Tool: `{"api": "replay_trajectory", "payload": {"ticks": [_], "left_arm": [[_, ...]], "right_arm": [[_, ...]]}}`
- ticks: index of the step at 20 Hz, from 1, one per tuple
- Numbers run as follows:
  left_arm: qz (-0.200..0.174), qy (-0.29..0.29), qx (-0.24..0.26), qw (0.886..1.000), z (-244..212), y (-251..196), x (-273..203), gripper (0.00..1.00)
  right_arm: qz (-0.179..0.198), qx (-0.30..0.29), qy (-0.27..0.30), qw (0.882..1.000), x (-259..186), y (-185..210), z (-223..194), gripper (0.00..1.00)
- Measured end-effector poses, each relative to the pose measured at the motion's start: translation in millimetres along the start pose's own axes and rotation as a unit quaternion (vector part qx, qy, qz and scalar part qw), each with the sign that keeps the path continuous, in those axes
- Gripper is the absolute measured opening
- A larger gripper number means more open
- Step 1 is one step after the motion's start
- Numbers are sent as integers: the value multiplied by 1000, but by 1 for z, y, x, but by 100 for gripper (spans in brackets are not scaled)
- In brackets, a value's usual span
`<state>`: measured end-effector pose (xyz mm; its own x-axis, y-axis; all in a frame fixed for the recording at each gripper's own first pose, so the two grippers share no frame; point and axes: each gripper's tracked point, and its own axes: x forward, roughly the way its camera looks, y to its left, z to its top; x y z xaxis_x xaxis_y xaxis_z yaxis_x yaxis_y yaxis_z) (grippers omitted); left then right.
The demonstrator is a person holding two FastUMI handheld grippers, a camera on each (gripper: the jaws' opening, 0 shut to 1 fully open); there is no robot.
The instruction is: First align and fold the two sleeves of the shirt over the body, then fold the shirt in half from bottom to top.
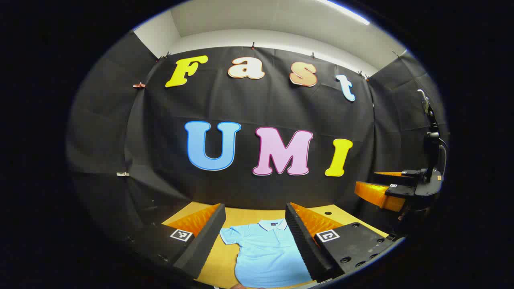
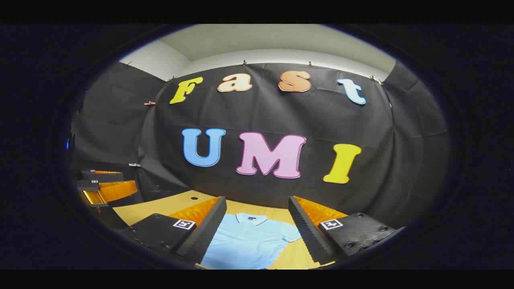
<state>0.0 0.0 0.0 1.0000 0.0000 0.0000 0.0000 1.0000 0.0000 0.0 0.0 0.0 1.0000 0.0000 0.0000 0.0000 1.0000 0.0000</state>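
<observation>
A light-blue short-sleeved polo shirt (image 1: 267,253) lies flat and unfolded on the wooden desk (image 1: 237,214) at the bottom centre of both views, sleeves spread, as left tongs (image 1: 255,237) and right tongs (image 2: 257,233) hover open above it, every fold remaining.

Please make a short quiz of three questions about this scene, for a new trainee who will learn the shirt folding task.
1. True or false: the shirt lies flat on the table with both sleeves already folded over the body.
2. Are the jaws of the left gripper open or shut?
3. Which part of the shirt points toward the booth's wall: (a) collar, (b) bottom hem, (c) a sleeve?

Key
1. False: the sleeves lie spread out to the sides.
2. Open, holding nothing; the right gripper is open too.
3. (a) collar.
</observation>
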Motion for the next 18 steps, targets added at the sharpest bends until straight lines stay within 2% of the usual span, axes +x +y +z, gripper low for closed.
{"api": "replay_trajectory", "payload": {"ticks": [2,5,11,14,18], "left_arm": [[-1,-5,-17,1000,7,2,-2,96],[37,-14,-1,999,15,23,-6,96],[83,-16,-12,996,18,45,-18,96],[83,-30,-5,996,27,48,-21,96],[70,-25,-11,997,25,47,-11,96]], "right_arm": [[9,3,-6,1000,7,3,11,97],[22,-7,-2,1000,16,9,8,96],[61,1,12,998,25,40,-5,97],[58,1,21,998,25,38,-9,97],[28,-9,19,999,22,14,-8,96]]}}
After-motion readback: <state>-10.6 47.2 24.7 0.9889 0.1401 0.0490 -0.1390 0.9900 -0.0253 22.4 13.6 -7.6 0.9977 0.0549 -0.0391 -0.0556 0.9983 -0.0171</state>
